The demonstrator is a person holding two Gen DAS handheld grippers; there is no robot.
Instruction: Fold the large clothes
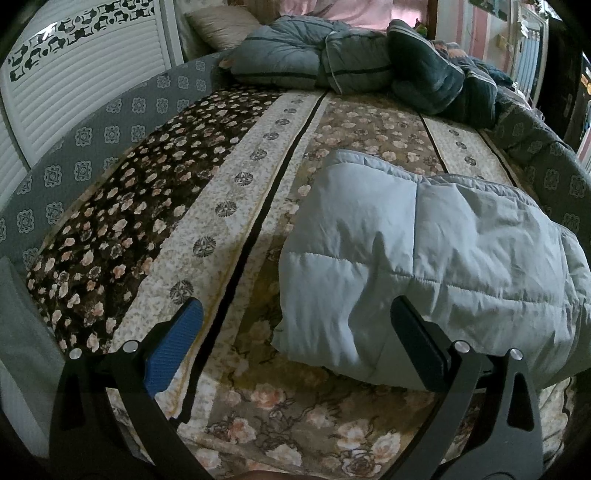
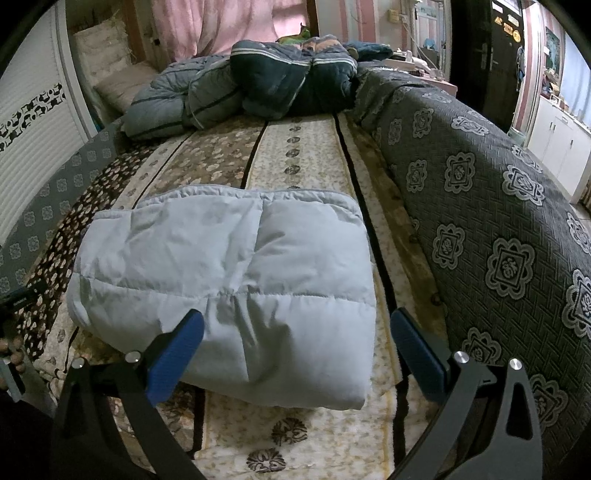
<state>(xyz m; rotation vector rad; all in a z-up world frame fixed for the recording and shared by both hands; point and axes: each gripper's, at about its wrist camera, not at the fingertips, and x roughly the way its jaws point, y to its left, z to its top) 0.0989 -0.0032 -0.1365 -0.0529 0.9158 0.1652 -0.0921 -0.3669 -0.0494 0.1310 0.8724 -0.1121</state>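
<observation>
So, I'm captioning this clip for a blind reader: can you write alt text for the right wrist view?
A pale blue quilted garment lies folded into a puffy rectangle on a floral bedspread, just beyond the open right tongs, which hold nothing. Rumpled dark bedding is heaped at the far end, and a grey patterned cover drapes along the right.

No text, label, brand or number can be read in either view. The dark door (image 2: 504,55) at the far right of the right wrist view carries a few small yellow stickers (image 2: 512,18) that may bear writing, but they are too small and blurred to make out. The bedding and clothes show only patterns.
</observation>
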